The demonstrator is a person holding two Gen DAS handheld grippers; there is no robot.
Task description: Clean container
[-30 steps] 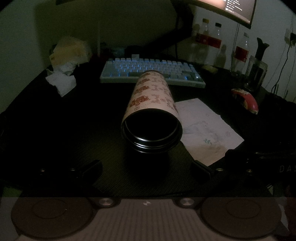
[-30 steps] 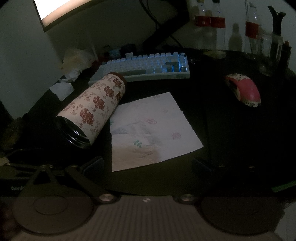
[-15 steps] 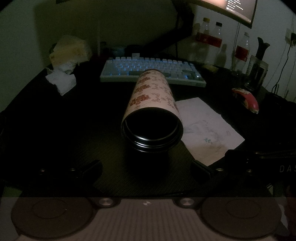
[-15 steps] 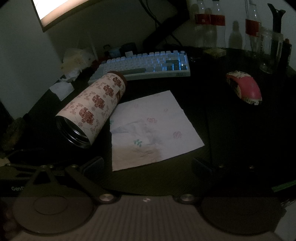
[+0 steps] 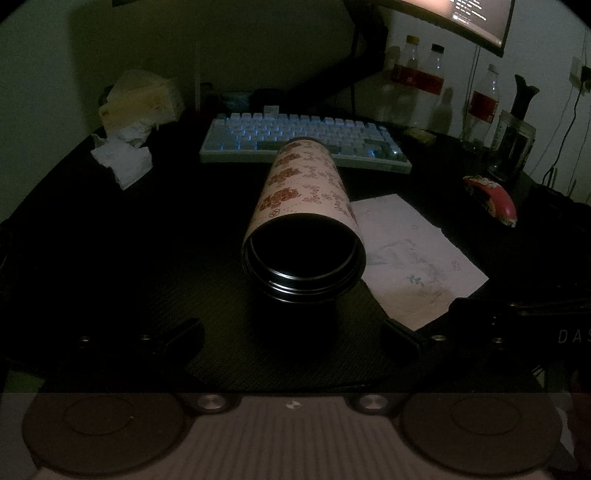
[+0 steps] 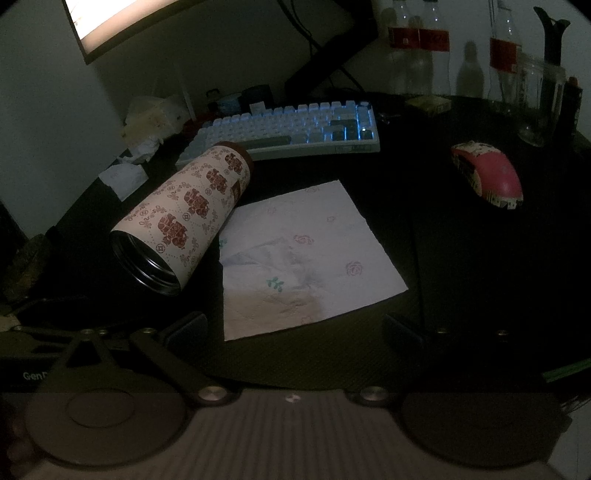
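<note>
Left wrist: cylindrical patterned container (image 5: 306, 206) lying sideways; both hand-held grippers spread apart.

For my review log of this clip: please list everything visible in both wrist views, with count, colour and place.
Cylindrical flower-patterned container: one, cream and red, on its side, open dark mouth facing the cameras.
Flower-printed paper tissue: one, white, flat, right of the container.
Backlit keyboard: one, pale, behind the container.
Computer mouse: one, pink, far right.
Clear plastic bottles: several, red labels, back.
Crumpled tissues: white pile, back left.
Monitor: one, lit, above.
Black desk: one.
Left gripper: dark fingers apart, empty.
Right gripper: dark fingers apart, empty.
</note>
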